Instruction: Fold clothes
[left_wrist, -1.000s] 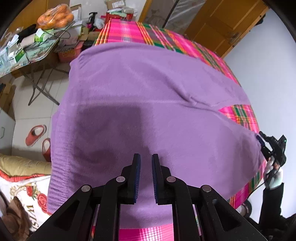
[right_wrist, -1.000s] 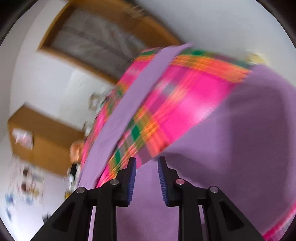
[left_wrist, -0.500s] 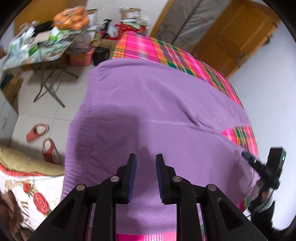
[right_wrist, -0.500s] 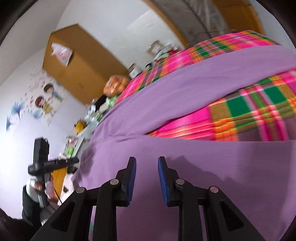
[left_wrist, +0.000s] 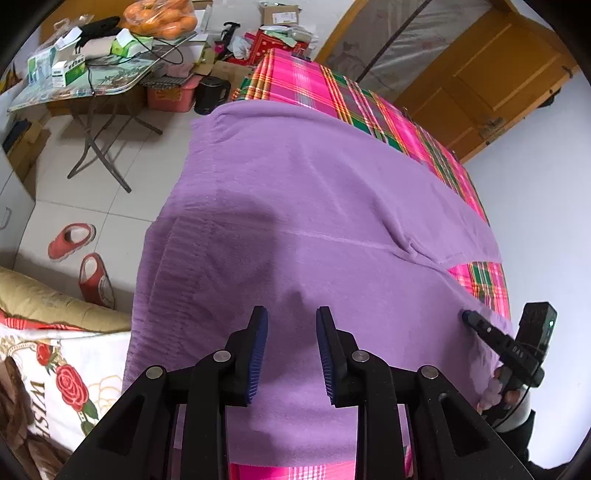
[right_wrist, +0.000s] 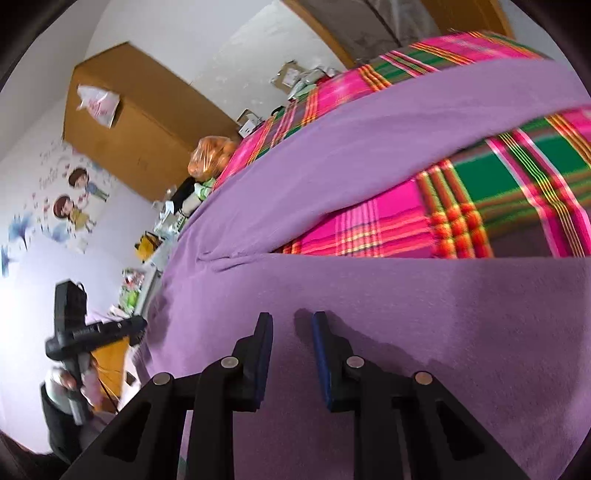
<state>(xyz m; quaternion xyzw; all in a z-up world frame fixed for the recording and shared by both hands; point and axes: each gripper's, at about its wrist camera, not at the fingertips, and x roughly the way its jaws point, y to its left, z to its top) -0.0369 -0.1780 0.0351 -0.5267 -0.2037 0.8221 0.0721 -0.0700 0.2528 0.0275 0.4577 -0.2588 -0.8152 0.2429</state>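
Left wrist view: our left gripper (left_wrist: 290, 345) parted, empty, poised over purple garment (left_wrist: 314, 206) directly beneath. Our right gripper (right_wrist: 291, 350) likewise parted, empty, above same cloth. Garment spread flat across pink plaid bedspread (left_wrist: 314, 85); red slippers (left_wrist: 83, 258) on floor beyond.

My left wrist view looks down from above the purple garment (left_wrist: 317, 206), facing along the plaid bed (left_wrist: 373, 110) toward the cluttered table (left_wrist: 92, 81). Right wrist view sits low and close, tilted, facing across it. Both share garment (right_wrist: 369, 147) and bed (right_wrist: 461, 206).
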